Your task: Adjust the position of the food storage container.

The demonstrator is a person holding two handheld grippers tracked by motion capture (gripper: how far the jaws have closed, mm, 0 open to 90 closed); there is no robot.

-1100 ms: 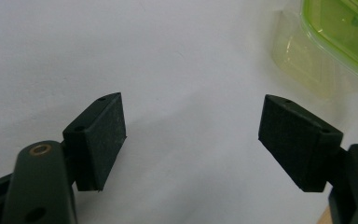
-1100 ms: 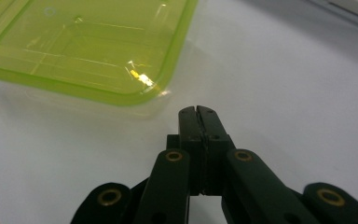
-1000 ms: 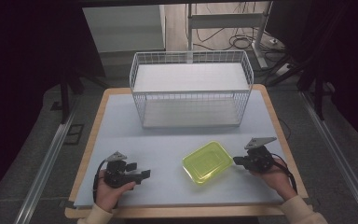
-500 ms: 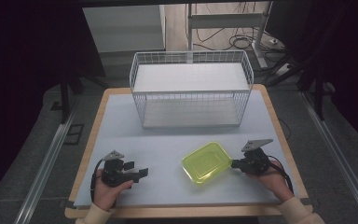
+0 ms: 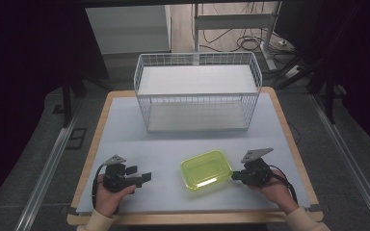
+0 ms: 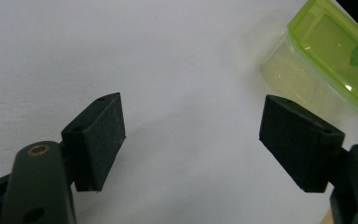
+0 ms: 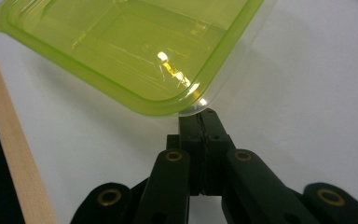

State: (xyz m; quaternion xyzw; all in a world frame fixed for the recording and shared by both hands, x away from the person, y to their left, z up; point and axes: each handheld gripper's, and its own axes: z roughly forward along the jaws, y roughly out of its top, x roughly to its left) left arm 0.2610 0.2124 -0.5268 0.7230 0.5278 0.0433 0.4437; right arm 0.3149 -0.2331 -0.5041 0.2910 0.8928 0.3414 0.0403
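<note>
A yellow-green see-through plastic container (image 5: 206,169) with its lid on lies on the white table top, front of centre. My right gripper (image 5: 236,175) is shut, jaws pressed flat together, and its tips touch the container's near right corner. In the right gripper view the right gripper (image 7: 200,120) meets the rounded corner of the container (image 7: 135,51); nothing shows between the pads. My left gripper (image 5: 142,176) rests low at the front left, open, pointing right toward the container. In the left gripper view my left gripper (image 6: 193,140) frames bare table, with the container (image 6: 328,51) farther off.
A white wire basket (image 5: 197,91) stands at the back middle of the table, its open top facing up. The table's wooden edge (image 7: 14,154) runs close beside the right gripper. Dark floor and metal rails flank the table.
My right gripper has slid left toward the table's middle, and the container has shifted a little left with it. The left gripper has stayed put.
</note>
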